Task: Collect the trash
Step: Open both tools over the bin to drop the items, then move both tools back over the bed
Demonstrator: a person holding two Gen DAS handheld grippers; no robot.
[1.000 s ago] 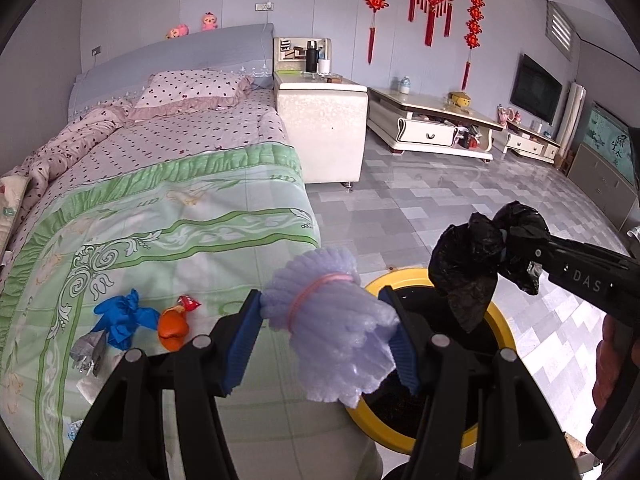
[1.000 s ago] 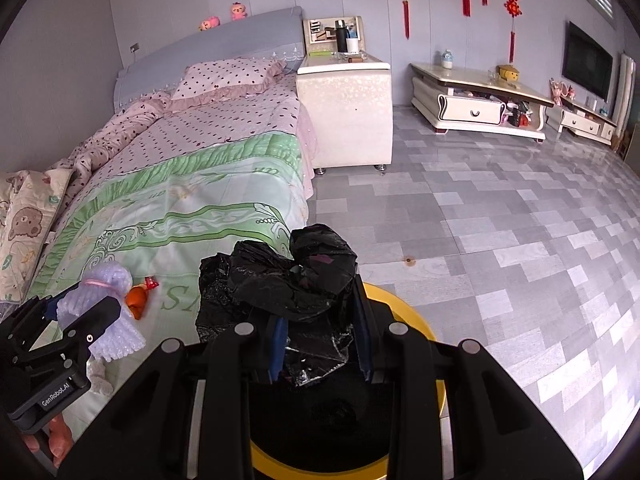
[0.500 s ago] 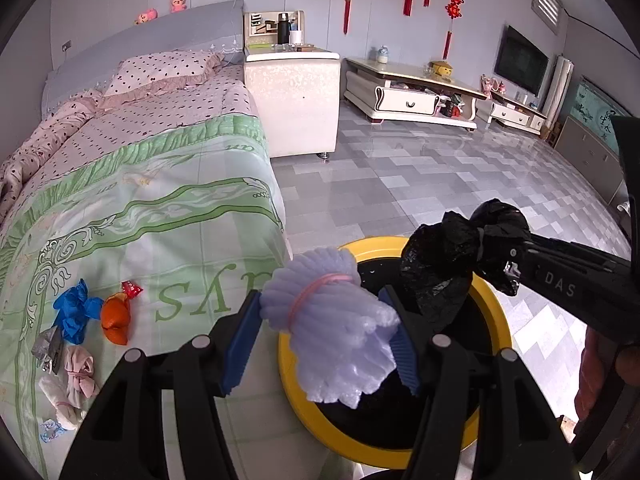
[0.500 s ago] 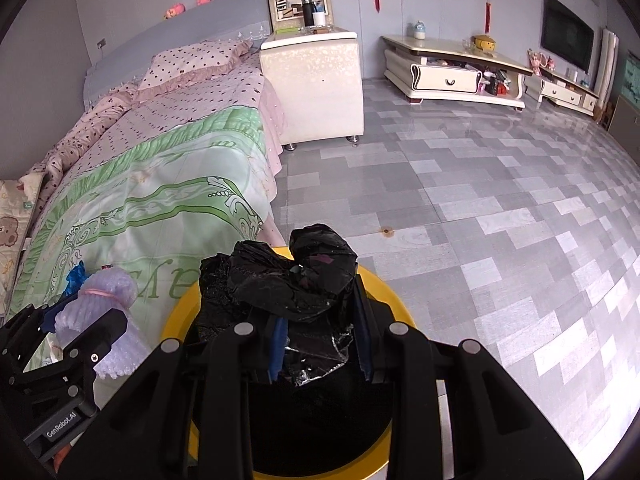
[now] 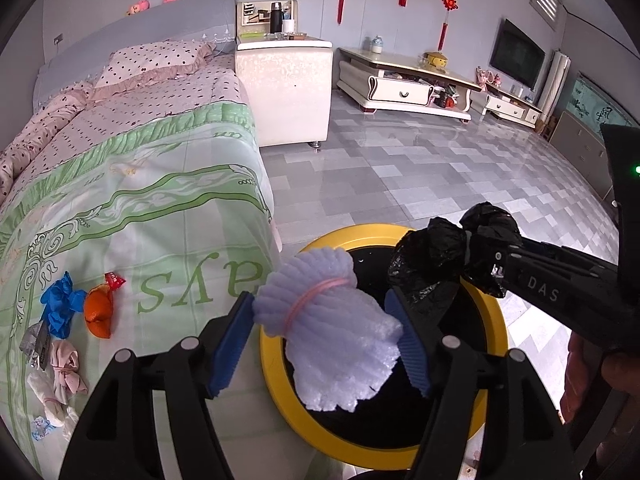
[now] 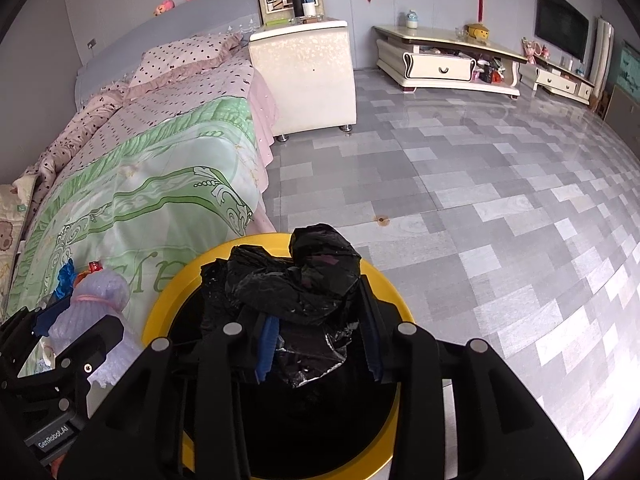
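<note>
My left gripper [image 5: 326,334] is shut on a pale lilac foam net [image 5: 328,332] tied with a pink band, held over the near left rim of the yellow-rimmed trash bin [image 5: 498,320]. My right gripper [image 6: 318,344] is shut on a crumpled black plastic bag [image 6: 296,284], held over the same bin [image 6: 168,300]. In the left wrist view the bag [image 5: 430,264] hangs from the right gripper above the bin's right side. In the right wrist view the foam net [image 6: 94,300] shows at the left.
The bed [image 5: 140,184] with a green quilt is at the left. Near its edge lie a blue glove [image 5: 60,308], an orange peel [image 5: 98,312], a foil scrap [image 5: 36,344] and pink and white pieces [image 5: 66,368]. A white nightstand [image 5: 286,92] and a TV cabinet [image 5: 404,84] stand beyond on the grey tiled floor.
Both grippers moved right from the bed's edge to above the bin, still holding the foam net and the black bag. The bin now fills more of both views.
</note>
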